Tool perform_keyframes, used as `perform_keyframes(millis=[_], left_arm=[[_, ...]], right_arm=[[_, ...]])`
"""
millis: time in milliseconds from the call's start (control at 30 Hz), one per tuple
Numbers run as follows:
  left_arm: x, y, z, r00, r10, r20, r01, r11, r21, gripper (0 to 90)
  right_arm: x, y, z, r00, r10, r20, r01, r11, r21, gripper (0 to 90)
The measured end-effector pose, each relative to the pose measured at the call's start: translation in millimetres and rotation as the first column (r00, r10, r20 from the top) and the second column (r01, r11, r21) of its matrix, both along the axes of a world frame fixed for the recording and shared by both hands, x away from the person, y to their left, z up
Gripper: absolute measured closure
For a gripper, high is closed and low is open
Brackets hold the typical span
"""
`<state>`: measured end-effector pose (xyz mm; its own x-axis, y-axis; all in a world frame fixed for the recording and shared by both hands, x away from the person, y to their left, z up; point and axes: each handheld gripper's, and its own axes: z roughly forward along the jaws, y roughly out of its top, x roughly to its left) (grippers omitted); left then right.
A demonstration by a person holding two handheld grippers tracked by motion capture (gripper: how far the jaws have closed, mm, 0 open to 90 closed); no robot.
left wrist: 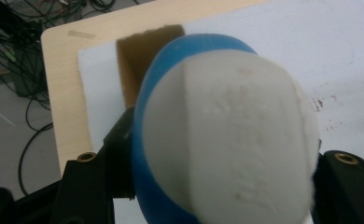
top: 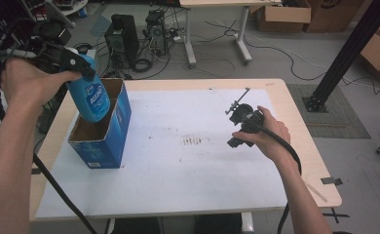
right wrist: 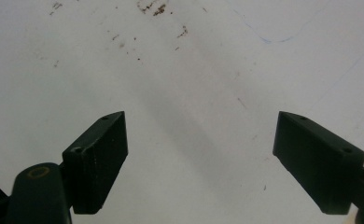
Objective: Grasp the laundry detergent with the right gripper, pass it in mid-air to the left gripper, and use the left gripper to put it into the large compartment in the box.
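Observation:
My left gripper [top: 76,66] is shut on a blue plastic bottle [top: 89,95], held tilted with its lower end dipping into the open top of a blue cardboard box [top: 105,141] at the table's left side. In the left gripper view the bottle's white base [left wrist: 231,135] sits between the black jaws, with the box's brown inside [left wrist: 145,56] behind it. My right gripper [top: 237,109] hovers over the white sheet at the right of the table. Its jaws stand wide apart with nothing between them [right wrist: 201,154].
A white sheet [top: 188,161] with small brown stains covers most of the wooden table [top: 305,146]. Beyond the far edge are computer towers [top: 122,39], cables and cardboard boxes on the floor. A black metal post [top: 344,53] rises at the right.

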<state>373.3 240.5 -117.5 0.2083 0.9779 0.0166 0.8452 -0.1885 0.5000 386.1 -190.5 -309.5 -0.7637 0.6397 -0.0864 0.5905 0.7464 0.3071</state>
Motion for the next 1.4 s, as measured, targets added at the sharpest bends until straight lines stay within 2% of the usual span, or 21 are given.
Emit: perform_keyframes(millis=[200,367,600,1033,1400], left_arm=[[0.0,9.0,-12.5,0.9997,0.023,-0.012,-0.023,0.9995,-0.023,38.5],[2.3,10.7,-27.7,0.9990,0.035,-0.027,-0.035,0.9993,-0.014,38.5],[7.1,13.4,-56.8,0.9971,0.046,-0.061,-0.047,0.9988,-0.015,38.5],[13.6,11.7,-110.9,0.9920,0.078,-0.099,-0.080,0.9967,-0.014,38.5],[15.9,10.6,-139.6,0.9895,0.105,-0.100,-0.105,0.9944,0.000,38.5]], right_arm=[[1.0,1.5,-0.4,1.0000,0.001,-0.005,-0.001,1.000,-0.001,17.7],[0.3,2.0,-1.7,1.0000,0.003,-0.009,-0.003,1.000,0.001,17.7],[-0.5,-0.9,-5.2,0.9999,-0.004,-0.016,0.004,1.000,-0.003,17.7],[-2.2,-1.0,-12.5,0.9996,0.001,-0.029,-0.001,1.000,-0.009,17.7],[-2.9,-1.4,-17.3,0.9993,0.000,-0.037,-0.001,1.000,-0.013,17.7]])
